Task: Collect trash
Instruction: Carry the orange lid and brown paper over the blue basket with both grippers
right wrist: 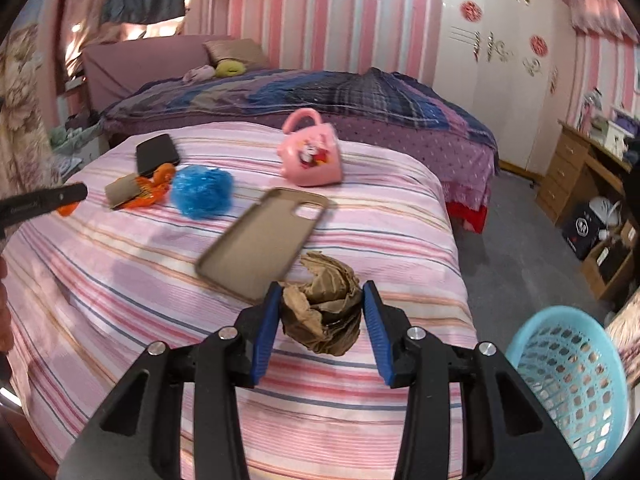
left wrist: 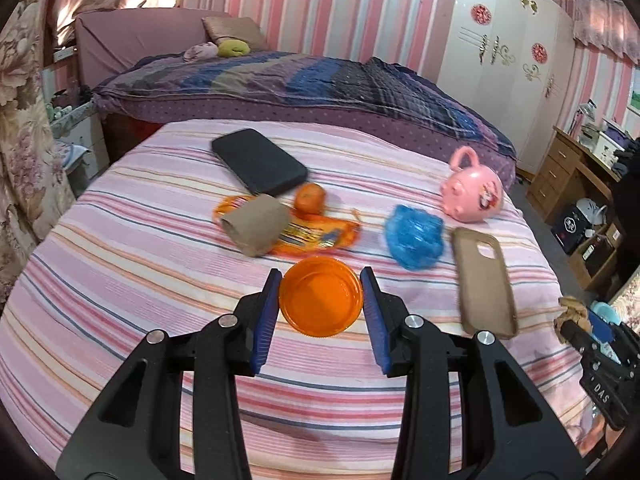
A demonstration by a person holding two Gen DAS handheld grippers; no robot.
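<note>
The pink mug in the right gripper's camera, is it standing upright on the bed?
No, the pink mug lies tipped on the striped bedcover, its handle pointing up and away and its printed side facing the camera.

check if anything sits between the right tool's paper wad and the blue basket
Nothing visible does. The right tool holds the crumpled brown paper at the bed's right edge, and the blue basket stands just off that edge to the right. The tan phone case lies up and left.
</note>
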